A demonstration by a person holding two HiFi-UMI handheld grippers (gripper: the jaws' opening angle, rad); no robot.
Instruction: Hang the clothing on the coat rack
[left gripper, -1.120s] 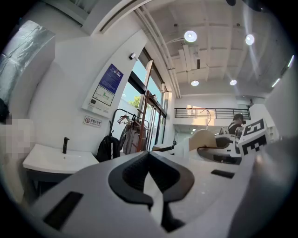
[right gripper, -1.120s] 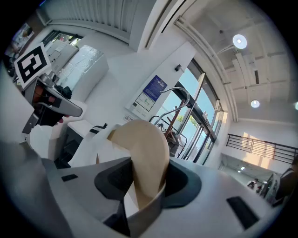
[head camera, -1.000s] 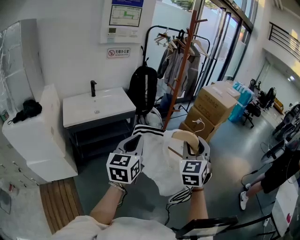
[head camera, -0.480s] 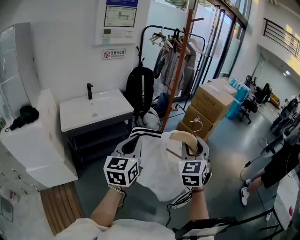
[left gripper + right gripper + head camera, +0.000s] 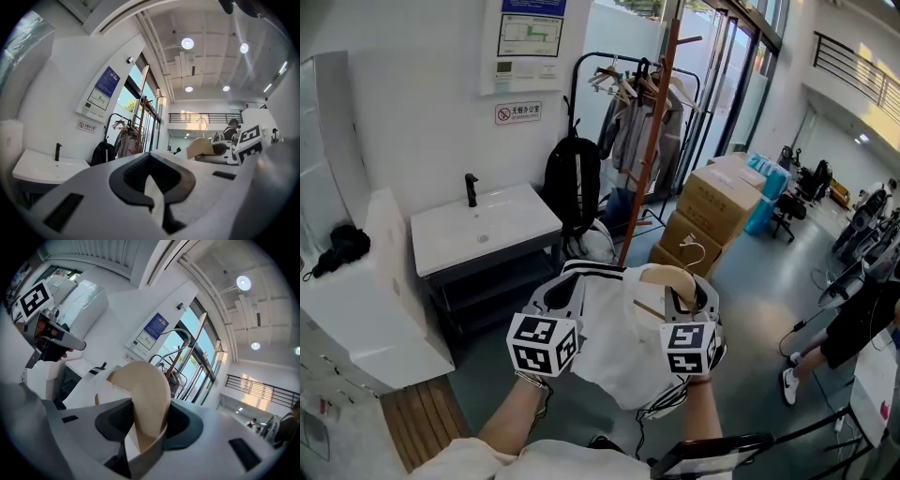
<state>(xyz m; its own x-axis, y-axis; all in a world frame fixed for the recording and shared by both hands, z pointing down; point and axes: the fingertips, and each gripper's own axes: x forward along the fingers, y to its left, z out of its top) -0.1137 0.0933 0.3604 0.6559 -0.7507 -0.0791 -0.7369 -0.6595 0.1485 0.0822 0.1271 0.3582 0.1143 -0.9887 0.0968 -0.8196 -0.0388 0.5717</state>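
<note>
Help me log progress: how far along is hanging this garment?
Done: the white garment seems already on its wooden hanger. In hand: left gripper grips the garment, right gripper the hanger. Left: reach the coat rack ahead and hook it there.

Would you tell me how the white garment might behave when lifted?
Probably floppy: the white garment sags below the stiff-looking wooden hanger in the right gripper. Likely light: only a thin fold is pinched in the left gripper.

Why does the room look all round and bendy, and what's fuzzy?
Left gripper view: wide lens curves the wall, corners go black; the ceiling lamp glares. Right gripper view: same bending; the close wooden hanger looks soft. Head view: sharpest, mildly bent.
</note>
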